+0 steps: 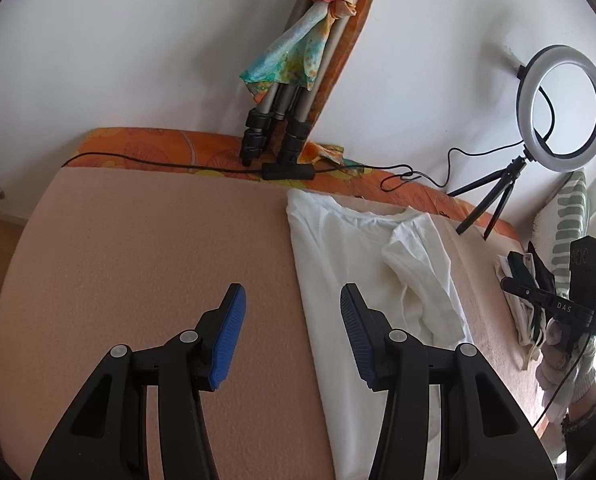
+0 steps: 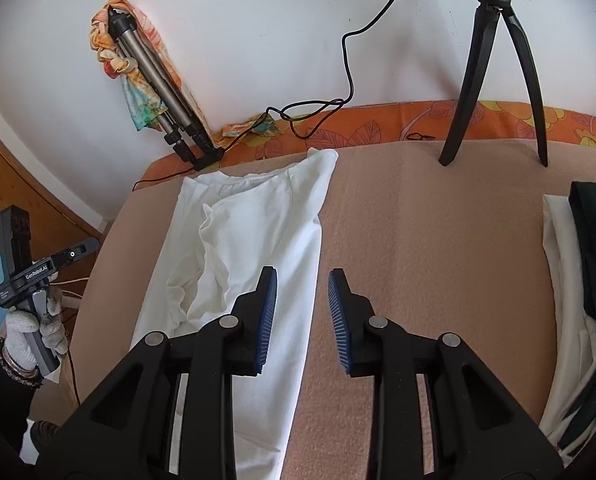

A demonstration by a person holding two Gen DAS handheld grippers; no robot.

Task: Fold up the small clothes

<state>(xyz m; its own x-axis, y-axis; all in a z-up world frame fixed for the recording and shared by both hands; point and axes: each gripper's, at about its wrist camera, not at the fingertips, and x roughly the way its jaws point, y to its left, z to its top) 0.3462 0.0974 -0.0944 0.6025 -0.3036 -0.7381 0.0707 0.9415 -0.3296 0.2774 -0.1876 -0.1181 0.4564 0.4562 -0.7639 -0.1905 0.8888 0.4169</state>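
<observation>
Both tools hang released above the nubby peach foam pad (image 1: 138,260). The left gripper (image 1: 290,312) has the crumpled white cotton T-shirt (image 1: 358,248), folded lengthwise, just right of its ribbed blue pads; the right gripper (image 2: 302,292) has it just left.

From the left wrist we look forward and down along the left tool (image 1: 292,336) from close above the bed (image 1: 138,264); from the right wrist likewise. We see the white shirt (image 1: 350,264) and wall-side tripod (image 1: 282,120) in both.
</observation>
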